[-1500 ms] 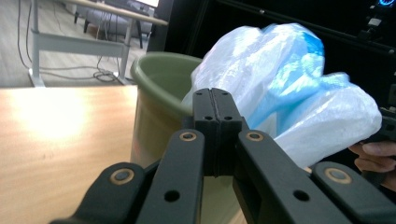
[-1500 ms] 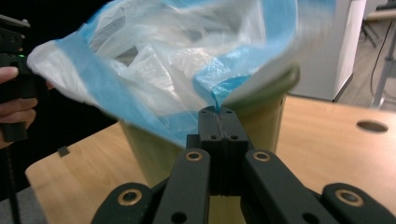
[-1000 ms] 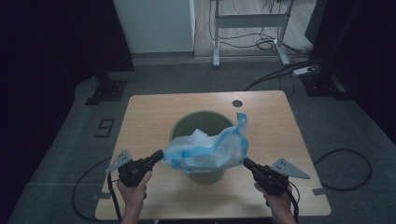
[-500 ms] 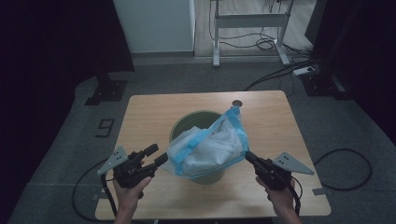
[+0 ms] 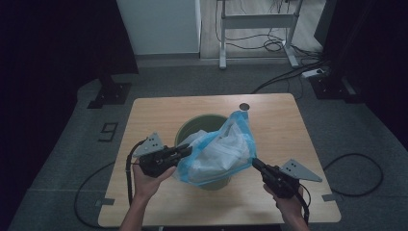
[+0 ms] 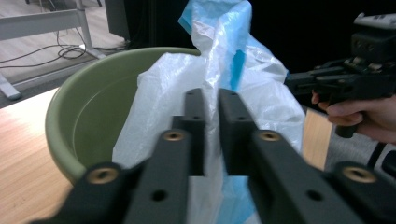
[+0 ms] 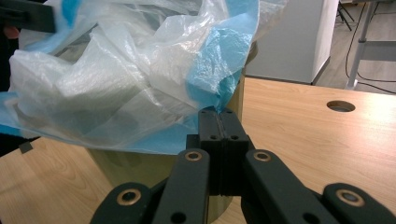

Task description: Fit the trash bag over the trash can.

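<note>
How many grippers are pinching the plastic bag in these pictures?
2. The left gripper pinches the white and blue thin plastic bag at its left edge; the right gripper pinches its right edge, above the round green plastic bin.

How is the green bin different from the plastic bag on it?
The green bin is stiff, round and stands on the table; the plastic bag is soft, crinkly and held up at two sides. The green bin is one solid colour; the plastic bag is see-through white with blue edges. Both are open at the top.

The plastic bag hides most of the green bin.
</note>
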### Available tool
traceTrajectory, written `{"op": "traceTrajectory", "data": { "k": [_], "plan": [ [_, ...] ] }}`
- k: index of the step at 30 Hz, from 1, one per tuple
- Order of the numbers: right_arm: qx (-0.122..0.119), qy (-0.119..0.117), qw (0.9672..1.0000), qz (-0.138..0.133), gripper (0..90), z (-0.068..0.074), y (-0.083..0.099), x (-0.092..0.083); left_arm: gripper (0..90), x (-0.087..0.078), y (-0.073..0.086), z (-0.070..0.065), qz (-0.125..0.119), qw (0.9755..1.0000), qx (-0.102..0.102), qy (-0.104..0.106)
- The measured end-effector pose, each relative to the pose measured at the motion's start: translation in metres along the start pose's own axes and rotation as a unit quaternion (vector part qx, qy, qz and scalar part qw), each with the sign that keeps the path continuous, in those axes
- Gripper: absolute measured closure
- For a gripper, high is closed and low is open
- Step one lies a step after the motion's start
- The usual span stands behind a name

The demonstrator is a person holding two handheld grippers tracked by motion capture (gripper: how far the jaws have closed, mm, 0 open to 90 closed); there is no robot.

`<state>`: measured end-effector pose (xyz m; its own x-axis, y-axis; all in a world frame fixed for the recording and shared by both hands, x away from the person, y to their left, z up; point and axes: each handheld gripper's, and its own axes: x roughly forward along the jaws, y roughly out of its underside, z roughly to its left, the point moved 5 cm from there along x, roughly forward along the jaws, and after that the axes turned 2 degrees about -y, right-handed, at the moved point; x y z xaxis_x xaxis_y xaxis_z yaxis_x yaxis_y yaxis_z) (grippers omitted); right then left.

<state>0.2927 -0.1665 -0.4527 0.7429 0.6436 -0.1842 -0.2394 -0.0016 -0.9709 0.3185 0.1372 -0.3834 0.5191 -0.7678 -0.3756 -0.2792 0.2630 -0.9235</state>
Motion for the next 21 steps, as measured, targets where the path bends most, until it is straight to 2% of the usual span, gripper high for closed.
{"op": "traceTrajectory", "data": {
  "k": [1,4,7,8,11,13,15,19,21],
  "plan": [
    [-0.001,-0.001,1.0,0.001,88.9,0.0,0.001,-0.001,89.5,0.001,0.0,0.0,-0.001,1.0,0.0,-0.003],
    [-0.003,-0.005,1.0,0.004,85.8,0.001,0.003,-0.003,89.9,-0.001,0.0,0.002,-0.022,0.9996,-0.005,-0.015],
    [-0.008,-0.025,0.9996,0.006,74.2,0.005,0.005,-0.01,89.9,-0.006,-0.001,0.005,-0.045,0.9987,-0.011,-0.023],
    [-0.013,-0.029,0.9995,0.003,67.3,0.007,0.003,-0.014,90.0,-0.007,-0.001,0.006,-0.046,0.9986,-0.01,-0.025],
    [-0.025,-0.018,0.9994,-0.016,57.3,0.007,-0.011,-0.022,89.9,-0.007,0.0,0.008,-0.047,0.9985,-0.012,-0.026],
    [-0.029,-0.019,0.9991,-0.023,54.8,0.005,-0.026,-0.026,90.0,-0.006,0.0,0.008,-0.042,0.9987,-0.007,-0.029],
    [-0.044,-0.015,0.9986,-0.025,52.3,0.005,-0.041,-0.026,89.9,-0.005,0.0,0.008,-0.04,0.9987,-0.004,-0.033],
    [-0.053,-0.004,0.998,-0.033,49.7,-0.001,-0.063,-0.014,90.0,-0.005,0.0,0.009,-0.046,0.9985,-0.005,-0.031],
    [-0.045,-0.009,0.9985,-0.029,49.0,-0.006,-0.073,0.0,90.0,-0.005,0.0,0.01,-0.049,0.9983,-0.006,-0.032]
  ]
}}
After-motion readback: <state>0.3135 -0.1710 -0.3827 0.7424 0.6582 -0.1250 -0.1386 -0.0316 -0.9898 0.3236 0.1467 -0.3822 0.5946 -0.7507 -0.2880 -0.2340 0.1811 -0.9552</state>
